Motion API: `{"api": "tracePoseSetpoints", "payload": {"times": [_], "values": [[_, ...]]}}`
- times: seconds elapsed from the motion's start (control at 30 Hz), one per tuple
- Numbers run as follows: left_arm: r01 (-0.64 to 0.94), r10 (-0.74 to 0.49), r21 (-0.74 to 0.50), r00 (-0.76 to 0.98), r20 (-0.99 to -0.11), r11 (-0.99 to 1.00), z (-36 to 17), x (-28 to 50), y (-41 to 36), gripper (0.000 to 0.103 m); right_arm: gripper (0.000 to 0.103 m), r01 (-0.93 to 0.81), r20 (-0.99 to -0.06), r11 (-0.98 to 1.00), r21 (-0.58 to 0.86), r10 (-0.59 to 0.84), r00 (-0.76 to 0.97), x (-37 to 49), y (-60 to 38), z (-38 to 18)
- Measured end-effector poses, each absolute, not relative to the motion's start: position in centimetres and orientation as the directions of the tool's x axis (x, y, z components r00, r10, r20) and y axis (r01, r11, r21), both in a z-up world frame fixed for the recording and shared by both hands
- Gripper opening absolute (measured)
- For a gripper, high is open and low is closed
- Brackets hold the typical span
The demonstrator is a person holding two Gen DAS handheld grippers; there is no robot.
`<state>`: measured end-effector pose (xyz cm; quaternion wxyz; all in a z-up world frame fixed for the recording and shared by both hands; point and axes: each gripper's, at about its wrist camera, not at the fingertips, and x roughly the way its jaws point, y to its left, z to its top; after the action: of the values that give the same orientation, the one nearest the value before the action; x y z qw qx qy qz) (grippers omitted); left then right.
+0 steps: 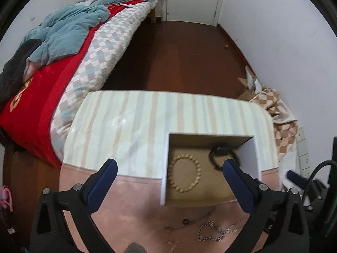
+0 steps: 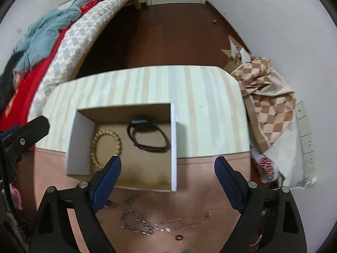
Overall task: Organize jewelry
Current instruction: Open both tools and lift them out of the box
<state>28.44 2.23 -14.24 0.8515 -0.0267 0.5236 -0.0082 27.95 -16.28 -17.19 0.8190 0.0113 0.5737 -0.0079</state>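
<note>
An open white cardboard box (image 1: 165,168) (image 2: 173,147) sits on the table. Inside lie a beige bead bracelet (image 1: 184,174) (image 2: 106,145) and a black band (image 1: 221,154) (image 2: 147,136). On the pink cloth in front of the box lie a silver chain (image 1: 210,230) (image 2: 147,224) and a small dark ring (image 1: 185,221) (image 2: 179,237). My left gripper (image 1: 168,166) is open and empty, above the box's left wall. My right gripper (image 2: 167,165) is open and empty, above the box's near edge and the chain.
The table carries a striped cloth (image 1: 137,122) (image 2: 200,97) at the back and a pink cloth (image 1: 130,200) (image 2: 200,189) in front. A bed (image 1: 63,52) stands to the left. Checkered fabric (image 2: 267,105) and a power strip (image 2: 307,139) lie to the right.
</note>
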Motion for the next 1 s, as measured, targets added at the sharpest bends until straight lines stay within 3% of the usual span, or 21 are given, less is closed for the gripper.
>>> {"api": "tracePoseSetpoints", "payload": {"times": [0.07, 0.4, 1.0], "values": [[-0.02, -0.024, -0.036, 0.451, -0.892, 0.999, -14.8, 27.7, 2.3, 0.103, 0.1, 0.028, -0.938, 1.0, -0.013, -0.022, 0.347, 27.3, -16.4, -17.3], [-0.054, 0.024, -0.002, 0.481, -0.877, 0.999, -14.7, 23.9, 2.6, 0.103, 0.1, 0.05, -0.919, 0.997, -0.063, -0.077, 0.386, 24.1, -17.2, -15.9], [-0.028, 0.009, -0.01, 0.627, -0.779, 1.0, -5.9, 15.4, 2.0, 0.103, 0.1, 0.095, -0.796, 0.994, -0.052, -0.099, 0.597, 14.6, -17.9, -4.2]]}}
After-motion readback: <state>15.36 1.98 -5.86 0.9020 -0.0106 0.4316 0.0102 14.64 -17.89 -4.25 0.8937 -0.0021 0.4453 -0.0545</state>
